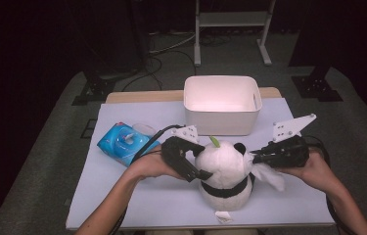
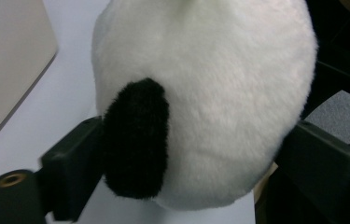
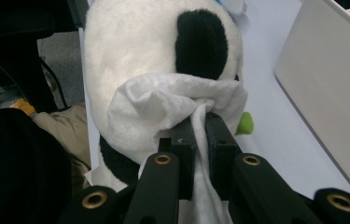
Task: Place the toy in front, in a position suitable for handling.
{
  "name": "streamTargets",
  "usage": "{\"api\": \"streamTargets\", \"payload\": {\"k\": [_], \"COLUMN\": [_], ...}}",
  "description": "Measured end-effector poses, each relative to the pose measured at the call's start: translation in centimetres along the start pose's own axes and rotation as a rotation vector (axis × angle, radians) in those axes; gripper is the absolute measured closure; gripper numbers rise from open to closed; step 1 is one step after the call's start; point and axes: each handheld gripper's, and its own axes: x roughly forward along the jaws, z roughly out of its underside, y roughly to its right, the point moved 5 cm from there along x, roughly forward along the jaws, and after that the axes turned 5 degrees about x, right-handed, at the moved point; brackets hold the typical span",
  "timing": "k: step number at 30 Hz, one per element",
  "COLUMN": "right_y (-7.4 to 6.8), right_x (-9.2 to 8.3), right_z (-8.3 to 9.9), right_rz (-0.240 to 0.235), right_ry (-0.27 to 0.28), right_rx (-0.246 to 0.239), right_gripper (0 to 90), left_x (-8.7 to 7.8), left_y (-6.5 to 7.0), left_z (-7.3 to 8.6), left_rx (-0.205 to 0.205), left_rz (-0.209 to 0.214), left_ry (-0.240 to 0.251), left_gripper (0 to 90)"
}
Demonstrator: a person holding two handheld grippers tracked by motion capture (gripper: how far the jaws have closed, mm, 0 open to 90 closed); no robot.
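A white-and-black panda plush [image 1: 225,166] sits upright near the table's front edge, with a small green sprout [image 1: 214,141] on its head. My left gripper [image 1: 195,156] reaches in from the plush's left. In the left gripper view its jaws sit on both sides of the round head [image 2: 210,93], one against a black ear [image 2: 137,140], and both touch the fur. My right gripper [image 1: 257,157] comes from the right, shut on a white wipe [image 1: 269,175]. The wipe [image 3: 158,107] is bunched against the side of the head [image 3: 130,51], just below the other black ear.
An empty white bin [image 1: 221,122] stands behind the plush at the table's back. A blue wipes pack [image 1: 125,142] lies at the left. A small white scrap [image 1: 222,217] lies by the front edge. The pale table top [image 1: 137,196] is bare at front left.
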Motion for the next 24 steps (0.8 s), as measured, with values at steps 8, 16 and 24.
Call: {"api": "streamTargets", "payload": {"k": [8, 16, 24], "right_y": [0.1, 0.0, -0.8], "right_x": [-0.5, 0.0, -1.0], "right_z": [-0.4, -0.6, -2.8], "right_rz": [0.015, 0.005, 0.000], "right_ry": [0.035, 0.030, 0.053], "right_rx": [-0.003, -0.011, -0.055], "right_gripper": [83.5, 83.5, 83.4], "left_x": [-1.2, -2.2, -1.3], "left_y": [-0.3, -0.3, 0.1], "left_z": [-1.0, -0.8, -1.4], "left_rx": [0.022, 0.013, 0.045], "left_rz": [-0.035, -0.054, -0.042], "left_ry": [0.038, 0.007, -0.003], "left_gripper": [27.1, 27.8, 27.0]}}
